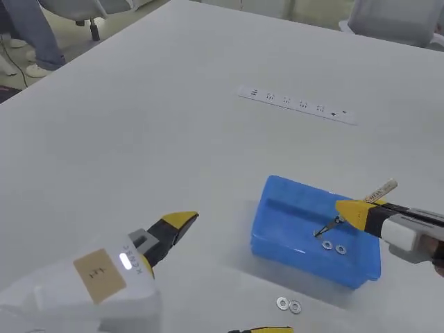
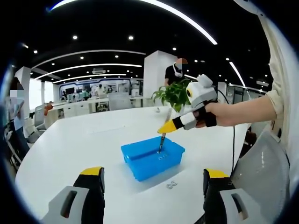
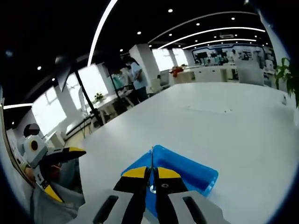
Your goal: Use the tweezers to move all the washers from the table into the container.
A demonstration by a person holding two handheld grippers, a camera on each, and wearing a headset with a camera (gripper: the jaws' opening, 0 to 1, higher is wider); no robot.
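The blue container (image 1: 284,208) sits on the white table, and two washers (image 1: 334,246) lie inside it. Two more washers (image 1: 288,304) rest on the table just in front of it. My right gripper (image 1: 350,210) is shut on the tweezers (image 1: 331,225), whose tips point down into the container over the washers there. In the right gripper view the tweezers (image 3: 152,161) stick out from the closed jaws above the container (image 3: 191,170). My left gripper (image 2: 154,171) is open and holds nothing, well back from the container (image 2: 140,161); one of its yellow fingertips (image 1: 180,220) is left of the box.
A white power strip (image 1: 298,104) lies further back on the table (image 1: 139,139). Office chairs stand beyond the far edges. A potted plant (image 2: 175,93) and people at other desks fill the background.
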